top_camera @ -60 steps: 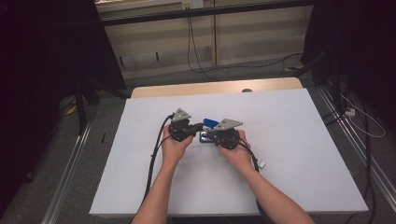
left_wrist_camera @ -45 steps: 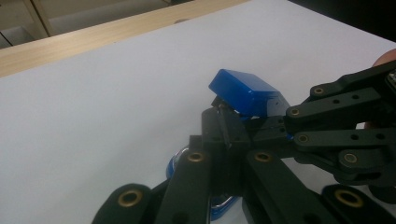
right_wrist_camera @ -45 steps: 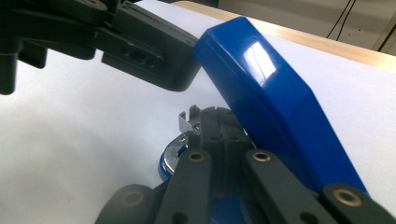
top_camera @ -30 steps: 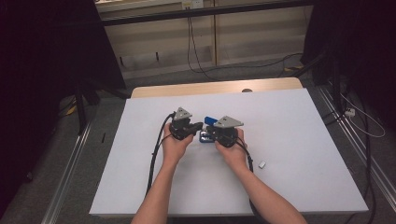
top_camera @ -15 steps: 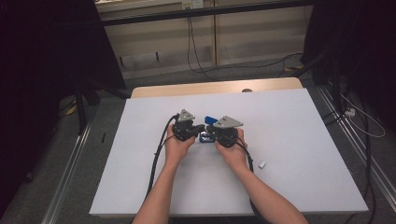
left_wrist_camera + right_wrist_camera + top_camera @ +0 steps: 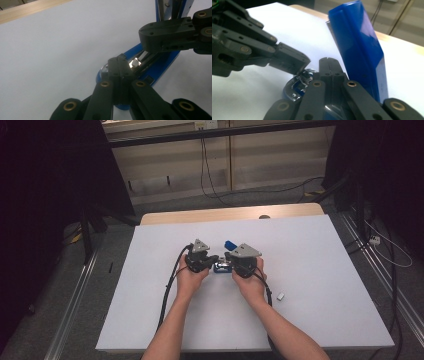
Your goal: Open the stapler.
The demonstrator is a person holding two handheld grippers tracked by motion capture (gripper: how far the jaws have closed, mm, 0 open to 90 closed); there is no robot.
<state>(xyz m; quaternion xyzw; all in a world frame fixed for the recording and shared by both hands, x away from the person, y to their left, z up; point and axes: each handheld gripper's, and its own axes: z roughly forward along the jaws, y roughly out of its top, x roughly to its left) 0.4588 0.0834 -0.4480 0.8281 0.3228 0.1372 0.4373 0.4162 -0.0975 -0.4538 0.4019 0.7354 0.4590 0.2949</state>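
A blue stapler (image 6: pixel 221 266) lies on the white table (image 6: pixel 325 270), swung open with its top arm (image 6: pixel 230 243) raised. In the high view my left gripper (image 6: pixel 210 262) and right gripper (image 6: pixel 230 264) meet over it from either side. My left gripper (image 6: pixel 119 60) is shut, its tips at the stapler's metal rail (image 6: pixel 140 61) above the blue base (image 6: pixel 162 67); the right gripper (image 6: pixel 142 35) reaches in from the upper right. My right gripper (image 6: pixel 327 61) is shut over the base's metal front (image 6: pixel 300 82), beside the upright blue arm (image 6: pixel 359 45). The left gripper (image 6: pixel 299 63) touches down there.
A small white piece (image 6: pixel 280 296) lies on the table to the right of my right forearm. A wooden strip (image 6: pixel 225 215) runs along the table's far edge. Black cables (image 6: pixel 167 290) trail back from the grippers along my arms. Metal rails (image 6: pixel 80 290) flank the table.
My left gripper has edged slightly right, closer to the stapler. The right gripper, the stapler and the small white piece hold their places.
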